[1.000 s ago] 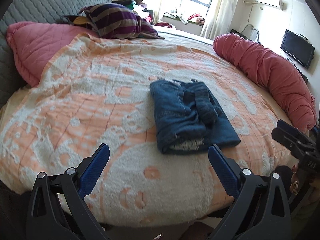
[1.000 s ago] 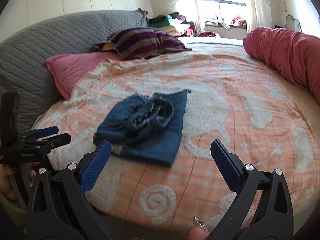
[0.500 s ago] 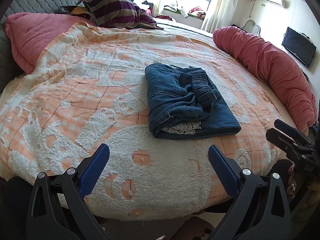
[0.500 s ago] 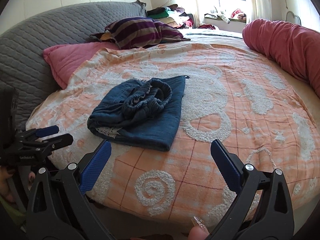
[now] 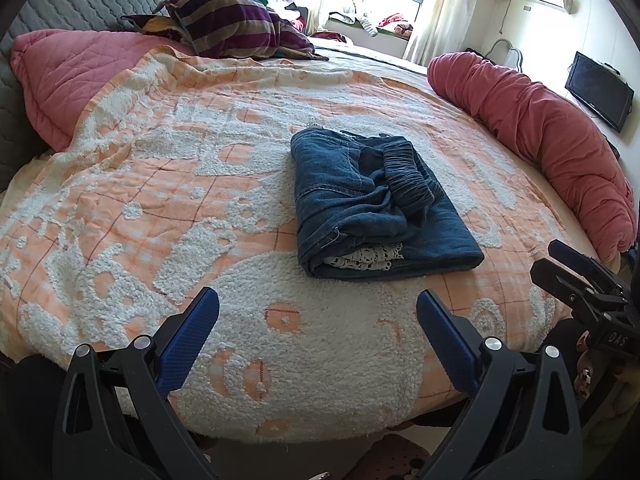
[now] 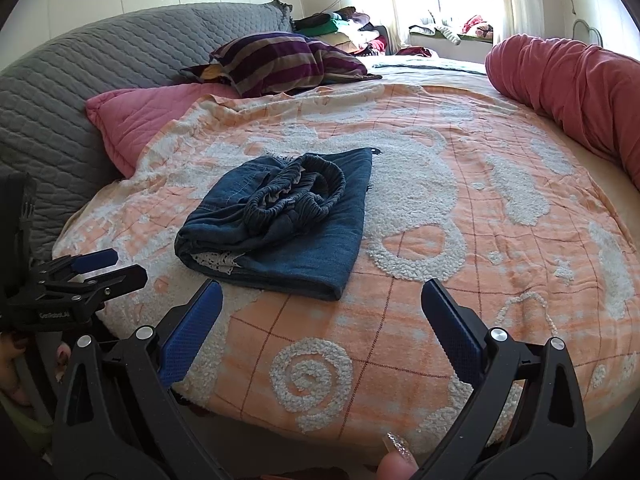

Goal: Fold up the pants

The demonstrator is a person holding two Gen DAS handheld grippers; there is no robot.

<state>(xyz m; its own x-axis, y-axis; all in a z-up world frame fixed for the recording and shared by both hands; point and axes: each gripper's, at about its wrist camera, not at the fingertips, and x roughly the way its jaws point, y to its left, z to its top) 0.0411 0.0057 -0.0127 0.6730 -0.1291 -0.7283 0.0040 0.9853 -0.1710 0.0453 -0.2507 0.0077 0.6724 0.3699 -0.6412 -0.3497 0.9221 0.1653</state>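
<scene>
The blue denim pants (image 5: 372, 204) lie folded in a compact bundle on the orange and white blanket (image 5: 160, 184), with the elastic waistband on top and white lace showing at the near edge. They also show in the right wrist view (image 6: 288, 220). My left gripper (image 5: 318, 336) is open and empty, held back near the bed's front edge, short of the pants. My right gripper (image 6: 322, 324) is open and empty, also short of the pants. Each gripper shows at the edge of the other's view.
A pink quilted pillow (image 5: 72, 76) and a striped pillow (image 5: 228, 24) lie at the head by the grey headboard (image 6: 80, 72). A long red bolster (image 5: 540, 136) runs along the right side. A TV (image 5: 598, 96) hangs on the far wall.
Both grippers have shifted a little relative to the bed, so the view of the pants changes slightly. The pants have not moved. Both grippers stay open.
</scene>
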